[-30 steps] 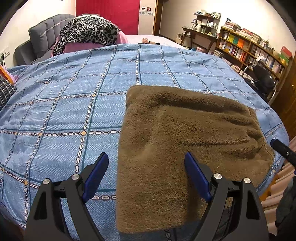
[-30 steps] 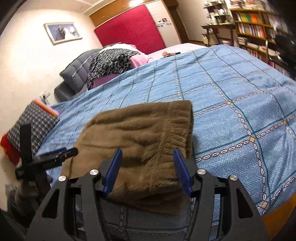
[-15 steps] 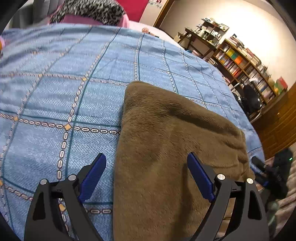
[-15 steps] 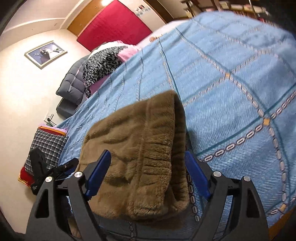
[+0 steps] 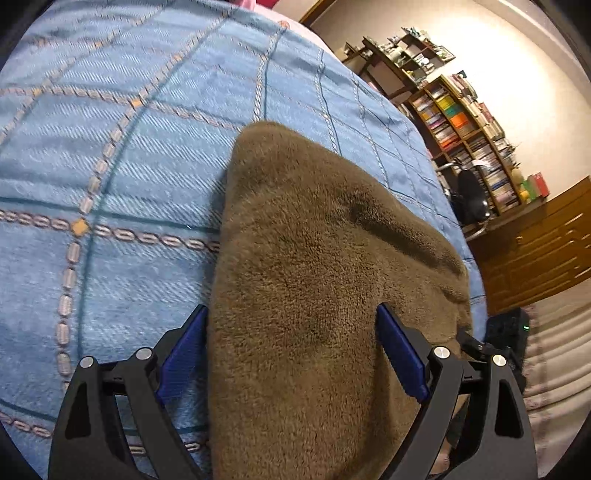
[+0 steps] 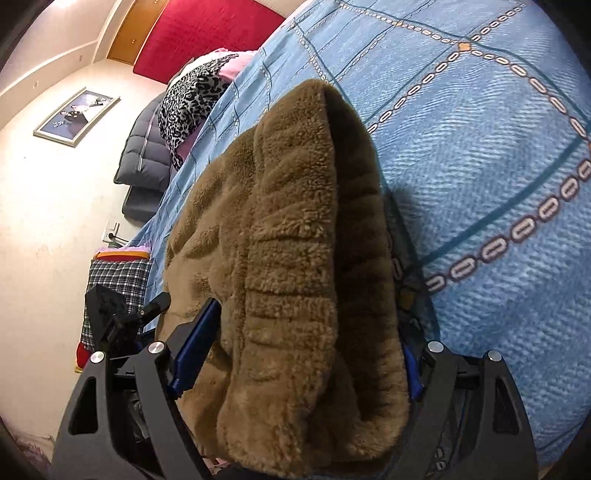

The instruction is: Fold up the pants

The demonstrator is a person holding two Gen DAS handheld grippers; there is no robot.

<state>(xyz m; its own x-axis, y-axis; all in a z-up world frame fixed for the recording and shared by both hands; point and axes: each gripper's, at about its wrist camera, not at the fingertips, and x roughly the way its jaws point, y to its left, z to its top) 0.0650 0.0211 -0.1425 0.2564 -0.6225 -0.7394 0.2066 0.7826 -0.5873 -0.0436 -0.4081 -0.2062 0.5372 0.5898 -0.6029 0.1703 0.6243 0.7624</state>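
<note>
pants (image 5: pixel 314 280): plain fuzzy brown, lying on the bedspread; ribbed band along the edge in the right wrist view
bedspread (image 5: pixel 122 155): blue weave; grid of teal lines and pale chain links; orange diamonds at the crossings
gripper pads (image 5: pixel 184 343): dark blue on black fingers, at either side of the pants
throw (image 6: pixel 192 99): black-and-white leopard print over pink, at the far end of the bedspread
pillow (image 6: pixel 114 280): black-and-white plaid, beside the bedspread
wall panel (image 6: pixel 207 33): red, beyond the bedspread

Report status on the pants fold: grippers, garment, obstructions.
Left gripper and right gripper open, straddling the near edge. Brown fleece pants folded on blue bedspread. Nothing obstructing.
</note>
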